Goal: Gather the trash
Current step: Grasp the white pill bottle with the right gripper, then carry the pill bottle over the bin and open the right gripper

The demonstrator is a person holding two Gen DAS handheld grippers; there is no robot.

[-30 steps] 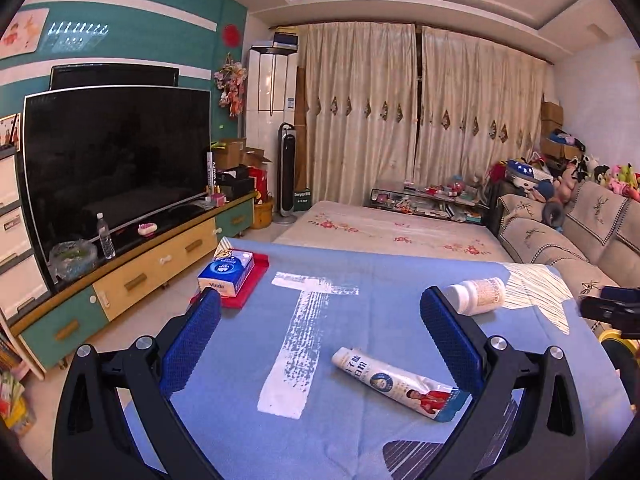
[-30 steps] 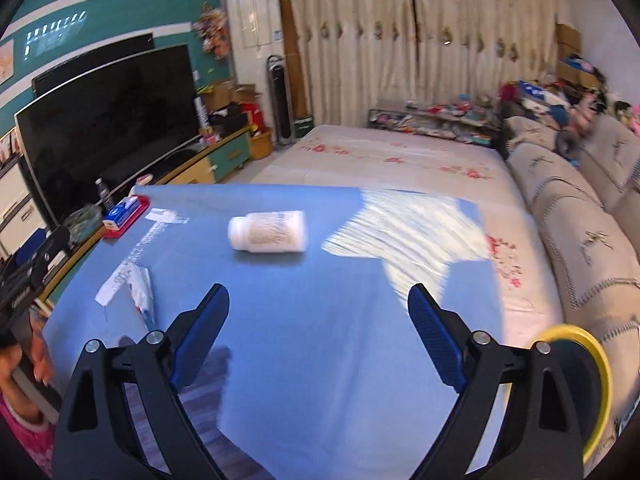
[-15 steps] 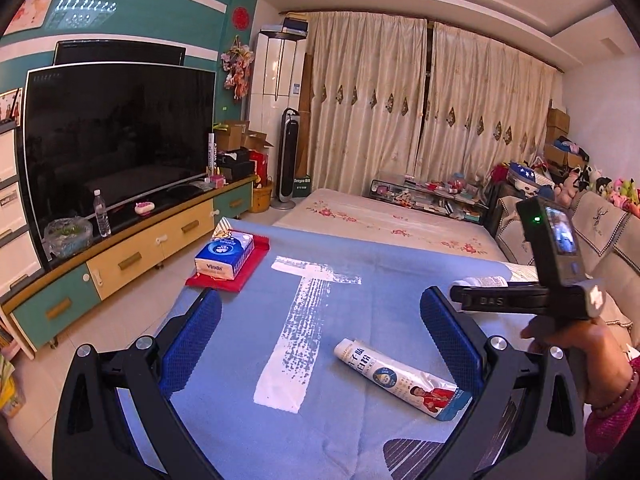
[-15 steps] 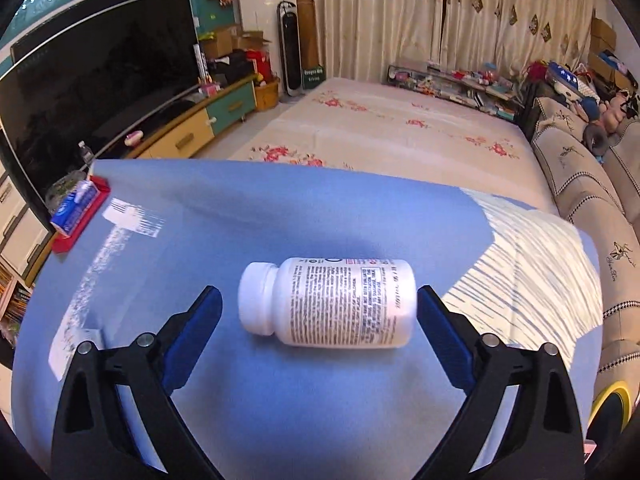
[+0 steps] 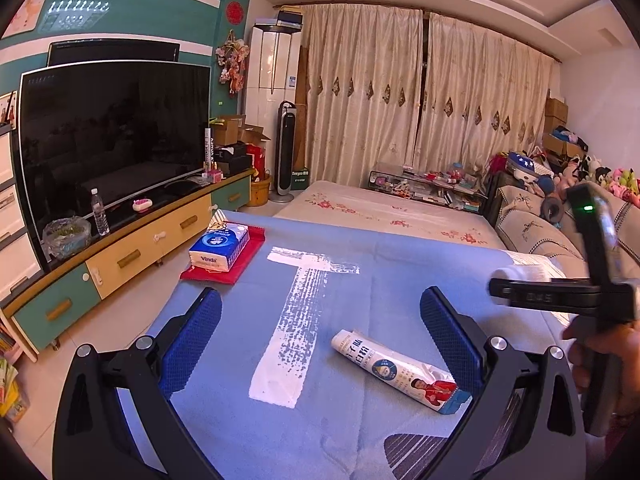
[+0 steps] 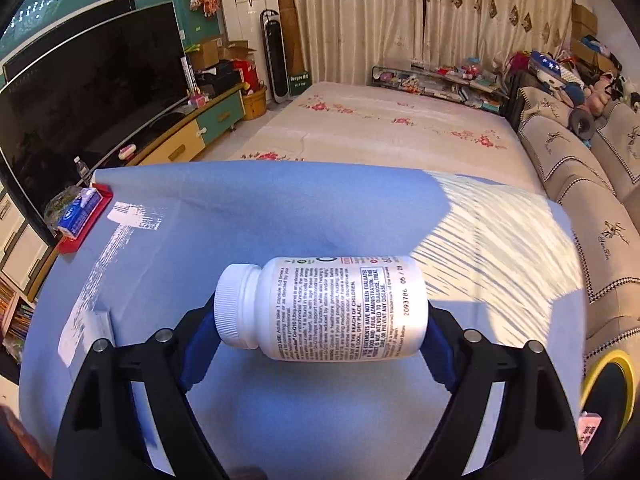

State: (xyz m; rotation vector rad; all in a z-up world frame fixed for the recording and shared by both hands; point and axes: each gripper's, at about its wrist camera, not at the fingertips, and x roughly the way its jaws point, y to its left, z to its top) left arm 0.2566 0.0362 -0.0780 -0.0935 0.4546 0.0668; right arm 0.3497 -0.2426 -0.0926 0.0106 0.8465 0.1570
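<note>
A white pill bottle (image 6: 332, 308) with a ribbed white cap lies on its side between the blue pads of my right gripper (image 6: 320, 344), which is shut on it above the blue tablecloth (image 6: 280, 216). In the left wrist view the bottle (image 5: 516, 276) peeks from behind the right gripper's black body (image 5: 560, 300). My left gripper (image 5: 320, 332) is open and empty above the cloth. A squeezed white toothpaste tube (image 5: 400, 372) lies on the cloth between its fingers, nearer the right one.
A blue tissue pack (image 5: 219, 248) sits on a red tray (image 5: 240, 264) at the table's far left corner. A white T mark (image 5: 296, 320) is on the cloth. A yellow-rimmed bin (image 6: 608, 392) stands at the right. TV cabinet left, sofa right.
My right gripper moved forward over the pill bottle and closed on it; the bottle now sits between the pads, off the cloth. The left gripper stayed open and nearly still.
</note>
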